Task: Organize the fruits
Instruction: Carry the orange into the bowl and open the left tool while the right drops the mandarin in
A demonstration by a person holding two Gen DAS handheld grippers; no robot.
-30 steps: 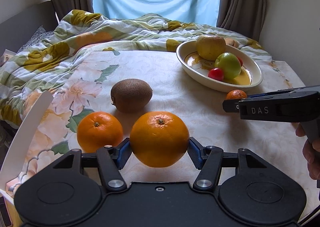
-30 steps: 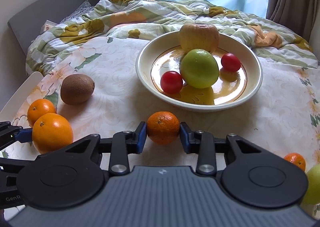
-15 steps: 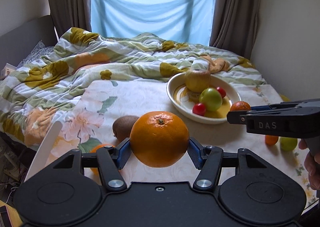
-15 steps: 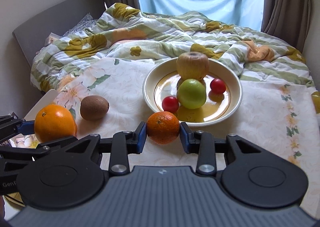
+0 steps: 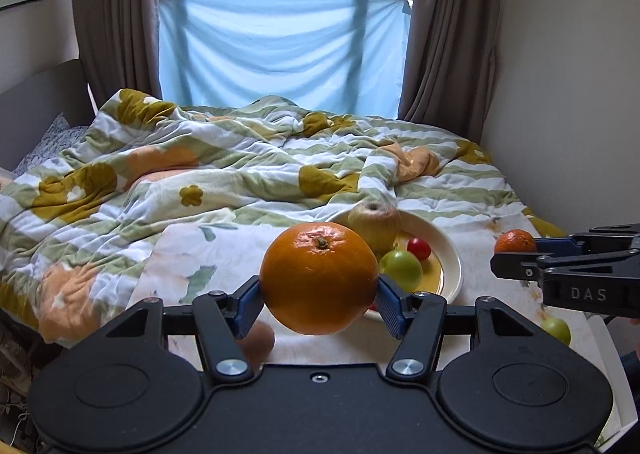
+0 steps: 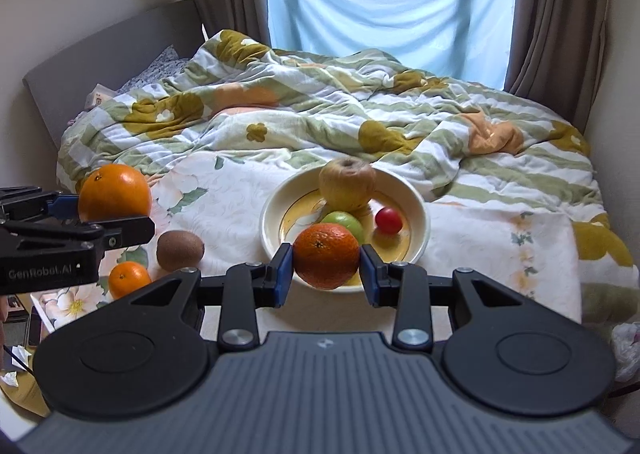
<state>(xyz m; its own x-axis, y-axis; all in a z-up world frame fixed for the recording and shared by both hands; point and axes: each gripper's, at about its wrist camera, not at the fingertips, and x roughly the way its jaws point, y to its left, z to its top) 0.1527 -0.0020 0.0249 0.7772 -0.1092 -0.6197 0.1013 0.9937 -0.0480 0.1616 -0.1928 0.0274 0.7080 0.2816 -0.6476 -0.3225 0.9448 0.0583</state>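
You have the bed and its flowered cloth (image 6: 240, 206) spread below you, with the cream bowl (image 6: 416, 214) sitting ahead and beneath both tools, already holding a yellow apple (image 6: 348, 184), a green apple (image 6: 346, 220) and red tomatoes. Your left gripper (image 5: 319, 296) is clenched on the large orange (image 5: 319, 279); your right gripper (image 6: 326, 272) is clamped on the small mandarin (image 6: 326, 256). The mandarin hangs just over the bowl's near rim, so your right hand looks closer; the orange lies further left, above the kiwi (image 6: 180, 250) and a loose orange (image 6: 129, 279).
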